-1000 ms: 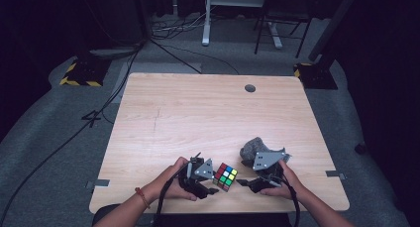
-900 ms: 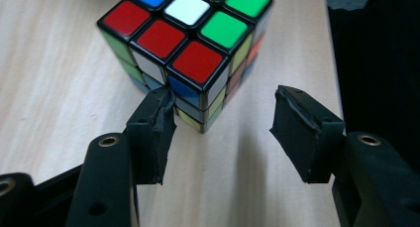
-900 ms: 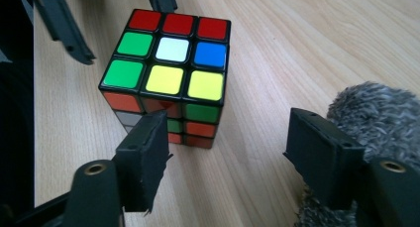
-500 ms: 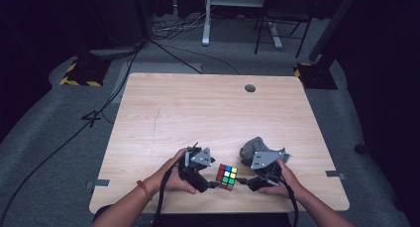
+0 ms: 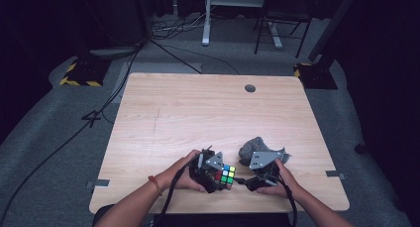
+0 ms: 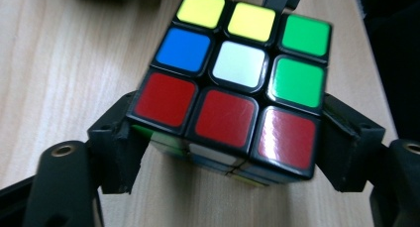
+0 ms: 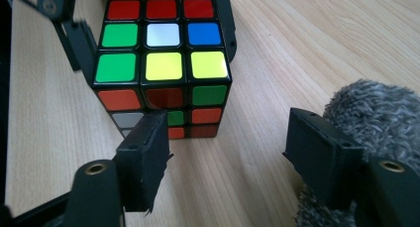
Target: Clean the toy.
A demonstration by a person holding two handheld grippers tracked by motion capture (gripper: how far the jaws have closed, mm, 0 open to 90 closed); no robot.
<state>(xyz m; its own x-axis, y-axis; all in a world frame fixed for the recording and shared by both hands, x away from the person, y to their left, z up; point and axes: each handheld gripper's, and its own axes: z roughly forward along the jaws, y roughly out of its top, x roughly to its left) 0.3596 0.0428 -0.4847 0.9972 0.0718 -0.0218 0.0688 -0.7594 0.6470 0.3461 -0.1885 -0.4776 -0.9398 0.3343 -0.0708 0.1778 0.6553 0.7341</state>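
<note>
A scrambled colour cube (image 5: 225,175) rests on the wooden table (image 5: 198,118) near its front edge. In the left gripper view the cube (image 6: 233,83) shows red, white, blue, green and yellow tiles on top. My left gripper (image 6: 233,157) has just been closing, and its pads now press on the cube's two sides. From the right gripper view, the left gripper's fingers (image 7: 79,38) flank the cube (image 7: 163,53). My right gripper (image 7: 230,152) stands open just short of the cube's near face, nothing between its pads. Seen from above, the right gripper (image 5: 247,180) sits right of the cube.
A grey fuzzy lump (image 5: 250,147) lies just behind the right gripper, and its fur (image 7: 381,113) touches the right jaw in the right gripper view. A round cable hole (image 5: 250,88) sits near the table's far edge. Cables and stands are on the floor beyond.
My left gripper slid rightward up to the cube, and its jaws now sit around it. The right hand and the grey lump kept still.
</note>
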